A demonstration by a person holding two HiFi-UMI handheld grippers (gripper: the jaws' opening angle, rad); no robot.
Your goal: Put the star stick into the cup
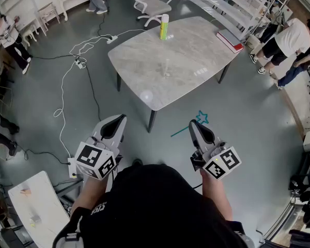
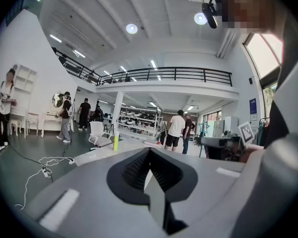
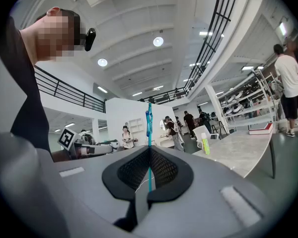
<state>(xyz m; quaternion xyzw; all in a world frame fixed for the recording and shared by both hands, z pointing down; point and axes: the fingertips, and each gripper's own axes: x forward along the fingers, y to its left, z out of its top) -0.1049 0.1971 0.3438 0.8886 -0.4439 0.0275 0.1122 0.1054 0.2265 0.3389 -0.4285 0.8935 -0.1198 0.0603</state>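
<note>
The star stick [image 1: 202,118] is a thin teal rod with a star outline at one end. My right gripper [image 1: 192,123] is shut on the rod, with the star to the right of its tip, over the floor in front of the table. In the right gripper view the stick [image 3: 149,128] stands upright between the closed jaws of the right gripper [image 3: 149,148]. A small clear cup [image 1: 167,68] stands near the middle of the marble table [image 1: 139,61], well beyond both grippers. My left gripper [image 1: 122,118] is level beside the right one, shut and holding nothing, and its jaws meet in the left gripper [image 2: 149,150] view.
A yellow-green bottle [image 1: 164,27] and a red book [image 1: 230,39] sit on the table's far side. A white office chair [image 1: 152,4] stands behind the table. White cables [image 1: 67,81] trail over the floor on the left. People stand at the left [image 1: 8,35] and right [image 1: 292,40] edges.
</note>
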